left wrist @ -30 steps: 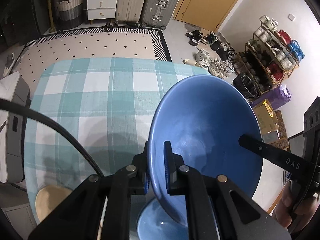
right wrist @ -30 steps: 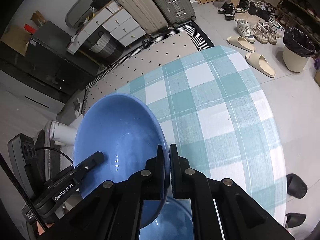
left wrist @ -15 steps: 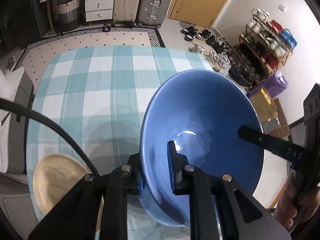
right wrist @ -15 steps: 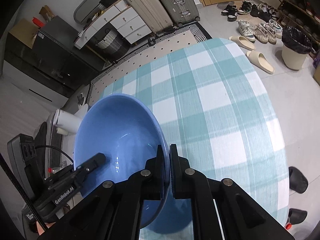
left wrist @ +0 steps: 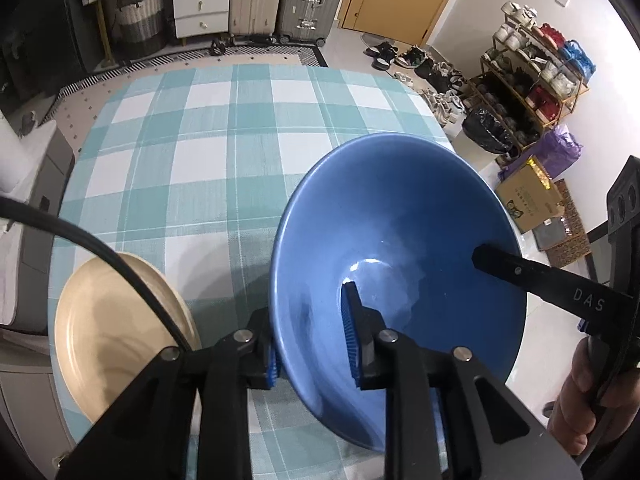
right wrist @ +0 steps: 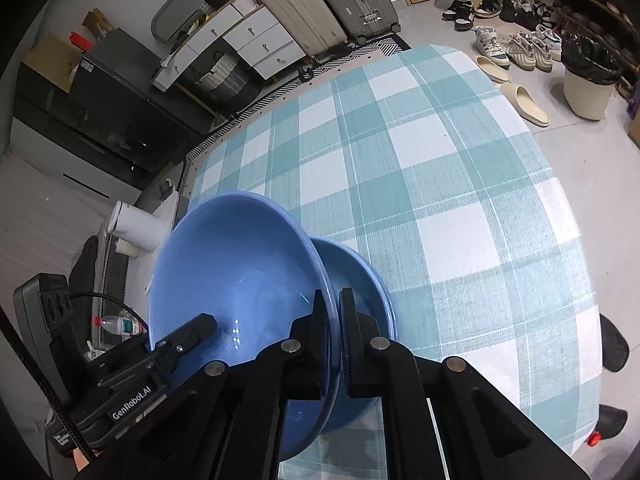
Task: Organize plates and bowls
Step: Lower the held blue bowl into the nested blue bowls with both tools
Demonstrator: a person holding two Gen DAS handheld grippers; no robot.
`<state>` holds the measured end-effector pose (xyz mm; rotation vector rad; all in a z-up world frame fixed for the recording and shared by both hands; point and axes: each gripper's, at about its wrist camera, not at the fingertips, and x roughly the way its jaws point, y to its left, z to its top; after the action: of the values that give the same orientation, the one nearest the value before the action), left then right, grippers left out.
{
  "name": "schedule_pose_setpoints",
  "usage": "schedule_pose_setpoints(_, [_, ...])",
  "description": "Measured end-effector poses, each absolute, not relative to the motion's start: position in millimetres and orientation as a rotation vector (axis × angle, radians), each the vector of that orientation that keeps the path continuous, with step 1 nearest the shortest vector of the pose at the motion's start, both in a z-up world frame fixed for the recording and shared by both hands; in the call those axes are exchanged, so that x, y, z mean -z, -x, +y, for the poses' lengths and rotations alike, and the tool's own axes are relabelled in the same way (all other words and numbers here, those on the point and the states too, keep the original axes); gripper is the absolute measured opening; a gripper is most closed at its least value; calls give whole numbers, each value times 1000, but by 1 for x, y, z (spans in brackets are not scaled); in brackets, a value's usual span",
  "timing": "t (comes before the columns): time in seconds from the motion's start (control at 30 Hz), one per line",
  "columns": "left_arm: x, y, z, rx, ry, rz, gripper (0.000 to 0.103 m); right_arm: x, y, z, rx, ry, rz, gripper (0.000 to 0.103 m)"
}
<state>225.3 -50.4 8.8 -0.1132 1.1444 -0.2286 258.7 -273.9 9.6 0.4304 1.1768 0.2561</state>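
Left wrist view. The left gripper [left wrist: 312, 340] straddles the near rim of the large blue bowl [left wrist: 400, 248] at centre right of the frame; its jaws are opening, with a clear gap between the inner pad and the bowl wall. The bowl is empty. The right gripper's finger [left wrist: 532, 276] enters from the right edge and reaches the opposite rim. A beige plate [left wrist: 112, 332], also empty, lies at lower left on the checked tablecloth [left wrist: 224, 152], apart from the bowl.

Right wrist view. The right gripper [right wrist: 334, 340] is clamped narrowly on the bowl's rim at lower centre. The large bowl sits tilted in a second blue bowl [right wrist: 360, 280] just behind it; whether it rests fully inside cannot be told.

Progress, as judged: the two bowls are being nested and release has begun; the beige plate remains unsorted.
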Motion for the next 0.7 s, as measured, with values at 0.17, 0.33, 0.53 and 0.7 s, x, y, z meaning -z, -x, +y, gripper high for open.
schedule_pose_setpoints(0.17, [-4, -221, -58, 228, 70, 1121, 28, 1, -258, -276, -268, -452, 1165, 5])
schedule_pose_setpoints(0.33, [8, -218, -62, 227, 56, 1131, 29, 8, -256, -278, -249, -433, 1166, 5])
schedule_pose_setpoints(0.53, [13, -213, -70, 185, -20, 1109, 33, 13, -251, -273, -254, -384, 1134, 5])
schedule_pose_setpoints(0.7, [16, -211, -71, 184, -33, 1099, 36, 14, -251, -266, -256, -345, 1110, 6])
